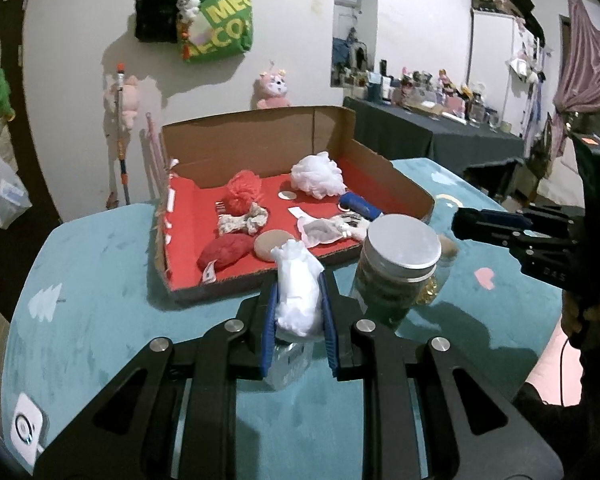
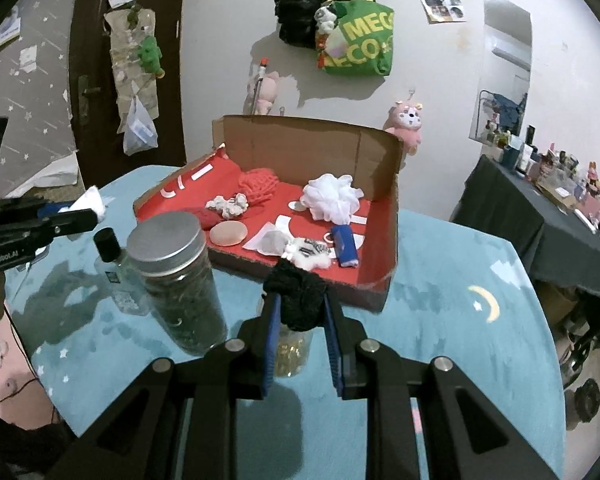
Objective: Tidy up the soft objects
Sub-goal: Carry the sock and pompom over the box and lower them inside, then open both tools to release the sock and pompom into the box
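You worked at a table under a teal cloth (image 1: 100, 264) printed with stars and a moon. Behind it, across the top of the frame, stood a pale wall (image 1: 80, 80) with a green shopping bag (image 1: 220, 20) and a black bag (image 1: 156, 8) hung at upper centre, and a pink plush toy (image 1: 274, 90) below them. At right you had a side table draped in dark cloth (image 1: 420, 132), crowded with small bottles, and a pink curtain (image 1: 588, 64). A dark door (image 2: 92, 60) filled the upper left of the right wrist view.

White crumpled soft wad (image 1: 298, 292) pinched aloft, black fuzzy wad (image 2: 298, 292) likewise, above teal table
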A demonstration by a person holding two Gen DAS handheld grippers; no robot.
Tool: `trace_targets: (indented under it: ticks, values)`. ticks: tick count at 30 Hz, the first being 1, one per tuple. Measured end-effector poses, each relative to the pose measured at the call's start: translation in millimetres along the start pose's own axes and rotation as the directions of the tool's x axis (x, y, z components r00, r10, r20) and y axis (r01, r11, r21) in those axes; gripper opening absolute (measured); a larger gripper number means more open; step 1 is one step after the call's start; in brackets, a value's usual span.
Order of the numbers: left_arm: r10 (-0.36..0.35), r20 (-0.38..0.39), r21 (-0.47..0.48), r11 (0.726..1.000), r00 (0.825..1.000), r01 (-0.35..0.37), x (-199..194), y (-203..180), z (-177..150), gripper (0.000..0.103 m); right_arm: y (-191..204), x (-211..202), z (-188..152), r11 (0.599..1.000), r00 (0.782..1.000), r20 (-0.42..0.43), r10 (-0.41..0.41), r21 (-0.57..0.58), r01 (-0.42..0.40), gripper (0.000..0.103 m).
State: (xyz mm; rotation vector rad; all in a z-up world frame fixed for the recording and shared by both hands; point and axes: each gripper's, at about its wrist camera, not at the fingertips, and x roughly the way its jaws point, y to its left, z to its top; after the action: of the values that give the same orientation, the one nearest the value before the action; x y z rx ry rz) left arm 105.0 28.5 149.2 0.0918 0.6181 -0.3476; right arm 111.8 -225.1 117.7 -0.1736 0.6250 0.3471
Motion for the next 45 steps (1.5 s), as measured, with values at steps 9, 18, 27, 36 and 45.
trace_targets:
  ticks: [9,18,27,36,45]
  values:
    - [-0.096,-0.110,0.045,0.994,0.989,0.102,40,2,35,0.019,-7,31,28,0.996,0.995,-0.056,0.078,-0.029,-0.080,0.024]
    - [-0.164,-0.254,0.059,0.981,0.953,0.185,94,11,75,0.019,-10,91,65,0.981,0.966,-0.190,0.176,-0.053,-0.189,0.024]
    - [-0.196,-0.403,0.064,0.968,0.894,0.241,168,8,106,0.019,-13,169,95,0.974,0.926,-0.328,0.185,-0.065,-0.218,0.024]
    - [-0.115,-0.490,0.130,0.971,0.864,0.203,237,7,107,0.019,-26,225,103,0.977,0.894,-0.407,0.185,-0.025,-0.213,0.024]
    - [-0.075,-0.511,0.171,0.967,0.856,0.187,268,9,102,0.019,-28,236,105,0.974,0.879,-0.435,0.194,-0.019,-0.225,0.026]
